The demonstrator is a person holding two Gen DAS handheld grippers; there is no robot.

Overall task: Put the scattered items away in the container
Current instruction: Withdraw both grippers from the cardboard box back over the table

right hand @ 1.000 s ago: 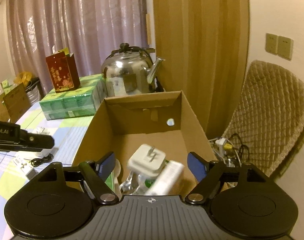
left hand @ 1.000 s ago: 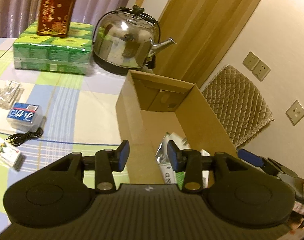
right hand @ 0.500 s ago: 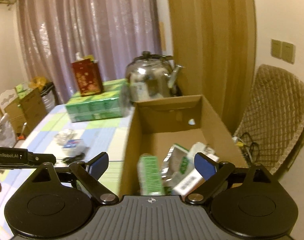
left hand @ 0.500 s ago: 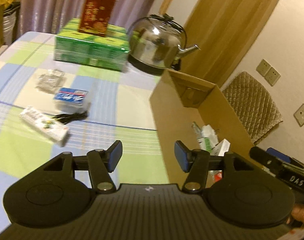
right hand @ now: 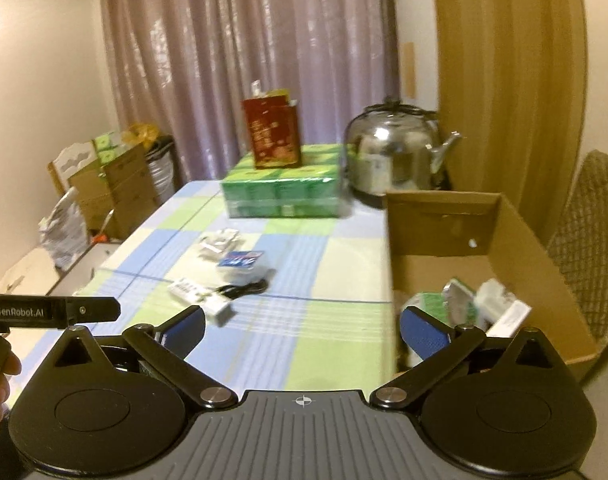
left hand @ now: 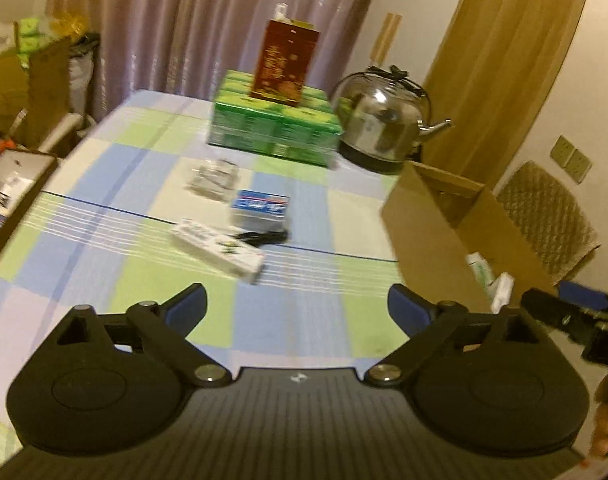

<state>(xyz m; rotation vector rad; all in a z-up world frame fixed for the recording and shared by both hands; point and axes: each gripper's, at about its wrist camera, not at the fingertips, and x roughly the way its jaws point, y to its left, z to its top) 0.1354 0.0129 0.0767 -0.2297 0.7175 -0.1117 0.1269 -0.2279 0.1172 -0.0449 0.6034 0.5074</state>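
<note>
An open cardboard box (left hand: 432, 220) (right hand: 536, 248) stands at the table's right edge and holds several packets (right hand: 460, 300). On the checked cloth lie a long white box (left hand: 219, 250) (right hand: 195, 294), a black cable (left hand: 263, 237) (right hand: 243, 290), a blue-topped clear case (left hand: 259, 206) (right hand: 241, 262) and a clear plastic packet (left hand: 211, 176) (right hand: 219, 240). My left gripper (left hand: 296, 308) is open and empty above the near table, short of the white box. My right gripper (right hand: 301, 326) is open and empty, at the box's left wall.
A green carton pack (left hand: 273, 130) with a red gift bag (left hand: 283, 66) on top stands at the far side beside a steel kettle (left hand: 382, 128). A quilted chair (left hand: 552, 216) is right of the box. Boxes and bags (right hand: 115, 184) stand left of the table.
Both grippers have pulled back from over the box and swung left toward the table. The left jaws have opened wide; the loose items have come to the middle of both views.
</note>
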